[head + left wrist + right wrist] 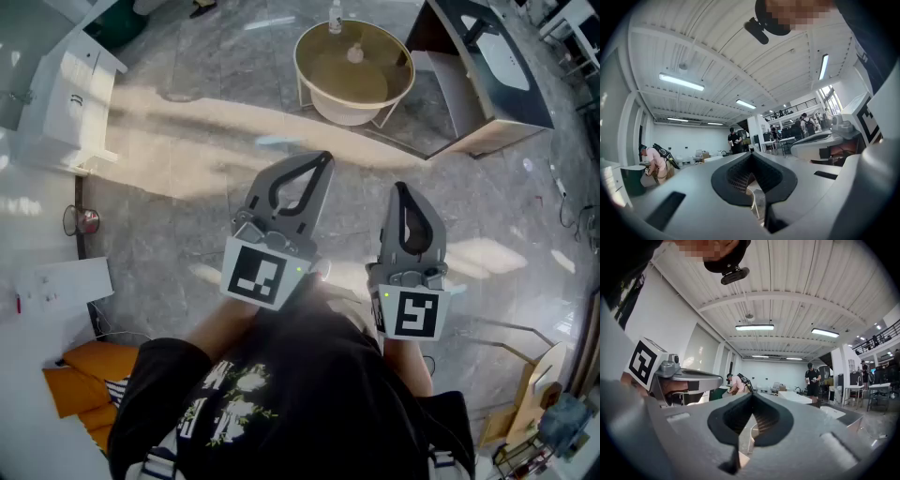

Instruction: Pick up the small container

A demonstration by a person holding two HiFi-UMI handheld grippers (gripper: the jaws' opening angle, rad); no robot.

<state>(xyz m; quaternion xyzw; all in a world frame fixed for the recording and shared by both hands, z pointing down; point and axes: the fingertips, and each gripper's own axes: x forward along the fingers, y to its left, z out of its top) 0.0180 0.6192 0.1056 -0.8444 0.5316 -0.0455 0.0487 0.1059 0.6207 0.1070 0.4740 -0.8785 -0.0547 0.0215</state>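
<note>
In the head view a round tan table (328,80) stands far ahead on the floor. On it are a small clear bottle (336,17) and a small pale container (354,53). My left gripper (323,157) and right gripper (401,187) are held close to my body, well short of the table, with their tips pointing forward. Both are shut with nothing between the jaws. In the left gripper view the left gripper (751,153) aims up at the hall and ceiling, jaw tips together. The right gripper (753,394) looks the same in the right gripper view.
A white cabinet (70,94) stands at the left and a dark desk (487,56) at the upper right. Orange items (84,375) lie at the lower left, a wooden chair (544,394) at the lower right. People (735,140) stand far off in the hall.
</note>
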